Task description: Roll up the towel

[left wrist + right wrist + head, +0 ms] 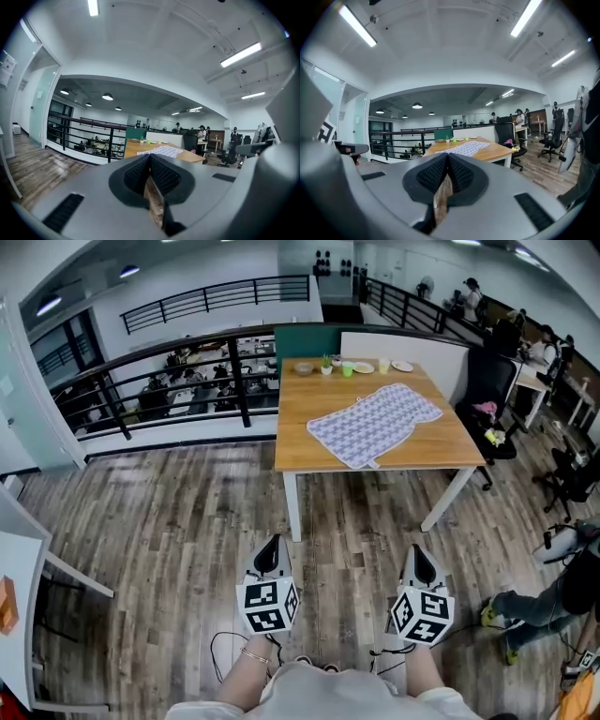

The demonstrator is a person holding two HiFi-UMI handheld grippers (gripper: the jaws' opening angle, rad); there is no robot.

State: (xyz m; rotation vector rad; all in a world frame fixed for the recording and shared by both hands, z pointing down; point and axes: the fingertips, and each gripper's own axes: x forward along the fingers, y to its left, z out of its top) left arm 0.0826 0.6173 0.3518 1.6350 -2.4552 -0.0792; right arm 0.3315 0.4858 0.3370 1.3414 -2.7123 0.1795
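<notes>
Pale grey-and-white checked cloth, the towel (375, 424) lies spread flat and a little askew on the light wooden table (305, 442), with one corner close to the table's front edge. It looks thin and limp with a fine woven pattern, so it should fold over itself easily once an edge is lifted. It lies on the open middle of the tabletop, well apart from the small cups and dishes (349, 367) lined up along the far edge, which probably leaves room to roll it without knocking anything. The person stands well back from the table on the grey-brown plank floor (169, 521), beside a dark metal railing (169, 381). The two tools are held side by side low in front of the body and aimed roughly toward the table. The left claw (270, 554) is clenched with its ribbed black pads pressed together and nothing between them; only floorboards show through the slit below. The right claw (419, 559) is likewise clenched on nothing. Neither is anywhere near the cloth, so rolling has apparently not begun. The next move seems to be walking up and loosening the claws at a towel edge.
</notes>
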